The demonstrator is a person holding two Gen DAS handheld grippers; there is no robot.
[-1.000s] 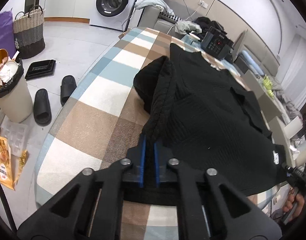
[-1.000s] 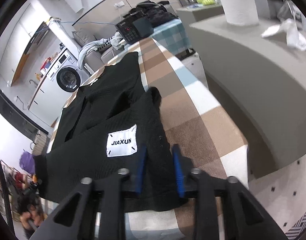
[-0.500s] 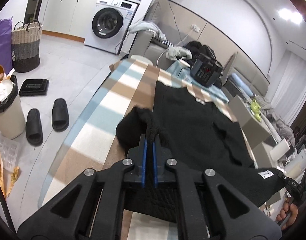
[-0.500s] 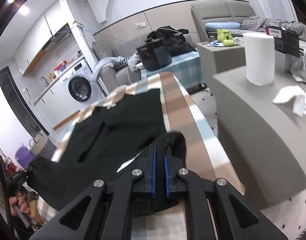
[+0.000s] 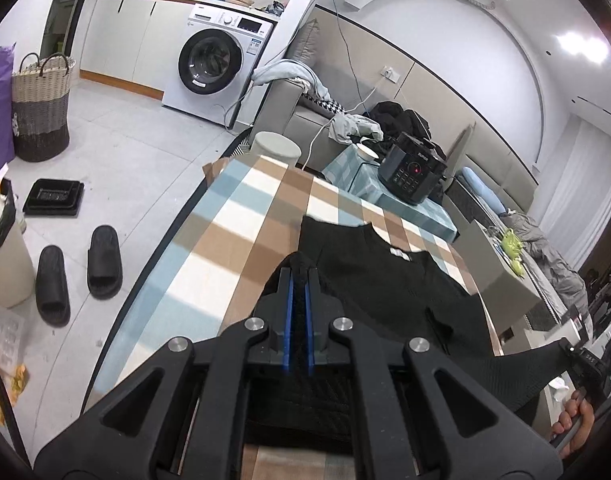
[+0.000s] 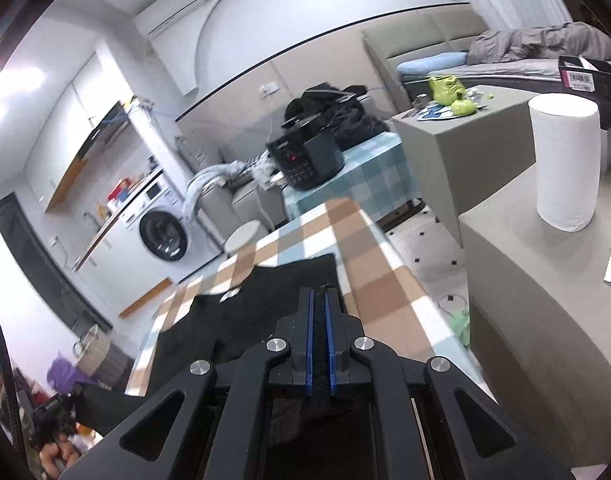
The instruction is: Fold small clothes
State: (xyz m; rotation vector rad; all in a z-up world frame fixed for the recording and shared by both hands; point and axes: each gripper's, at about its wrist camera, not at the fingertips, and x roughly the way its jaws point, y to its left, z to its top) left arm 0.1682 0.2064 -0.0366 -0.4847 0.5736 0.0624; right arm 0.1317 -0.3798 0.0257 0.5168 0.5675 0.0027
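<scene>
A black knit garment [image 5: 385,280] lies on the checked table [image 5: 241,232], its far end flat with a white neck label, its near end lifted off the cloth. My left gripper [image 5: 299,276] is shut on the garment's near left corner, black fabric pinched between the blue pads. In the right wrist view the same garment [image 6: 265,316] stretches toward the left, and my right gripper [image 6: 320,294] is shut on its near right corner. The near edge hangs taut between both grippers. Each view shows the other gripper's hand at its lower corner.
A black cooker [image 5: 411,170] sits on a teal-checked stand beyond the table's far end. Grey counters with a paper towel roll [image 6: 565,164] stand to the right. Slippers [image 5: 103,262], a bin and a basket [image 5: 41,108] are on the floor at left, near a washing machine [image 5: 213,64].
The right gripper closed on the garment's corner. Both grippers then rose and moved back, lifting the near edge off the table; the bunched sleeve at left no longer shows.
</scene>
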